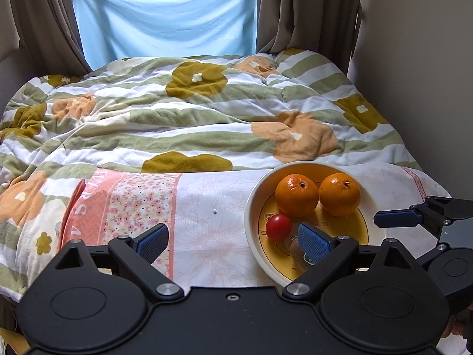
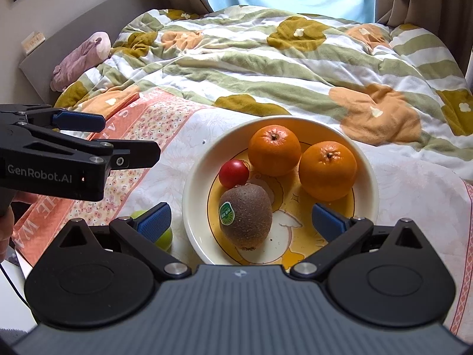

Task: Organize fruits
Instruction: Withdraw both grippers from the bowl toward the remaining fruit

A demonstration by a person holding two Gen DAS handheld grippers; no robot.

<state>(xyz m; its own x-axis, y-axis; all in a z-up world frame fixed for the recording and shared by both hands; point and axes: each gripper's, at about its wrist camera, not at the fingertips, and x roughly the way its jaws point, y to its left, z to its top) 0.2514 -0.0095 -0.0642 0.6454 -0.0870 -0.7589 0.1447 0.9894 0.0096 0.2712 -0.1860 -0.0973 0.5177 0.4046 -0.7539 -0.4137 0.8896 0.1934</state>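
A cream bowl [image 2: 192,177] with a yellow cartoon inside sits on the bed; it also shows in the left wrist view [image 1: 251,207]. It holds two oranges [image 2: 274,151] [image 2: 327,171], a red tomato [image 2: 234,174] and a brown kiwi [image 2: 246,216] with a green sticker. A green fruit [image 2: 165,238] lies left of the bowl, partly hidden behind my right gripper's left finger. My right gripper [image 2: 241,220] is open, jaws either side of the kiwi, above the bowl's near side. My left gripper [image 1: 233,241] is open and empty, left of the bowl, its right finger over the rim.
The bowl rests on a white and pink floral cloth [image 2: 142,136] at the bed's near end. A rumpled striped flower duvet [image 2: 266,59] covers the rest. A mauve plush toy [image 2: 79,59] lies by the headboard. Curtains and a wall close the far and right sides.
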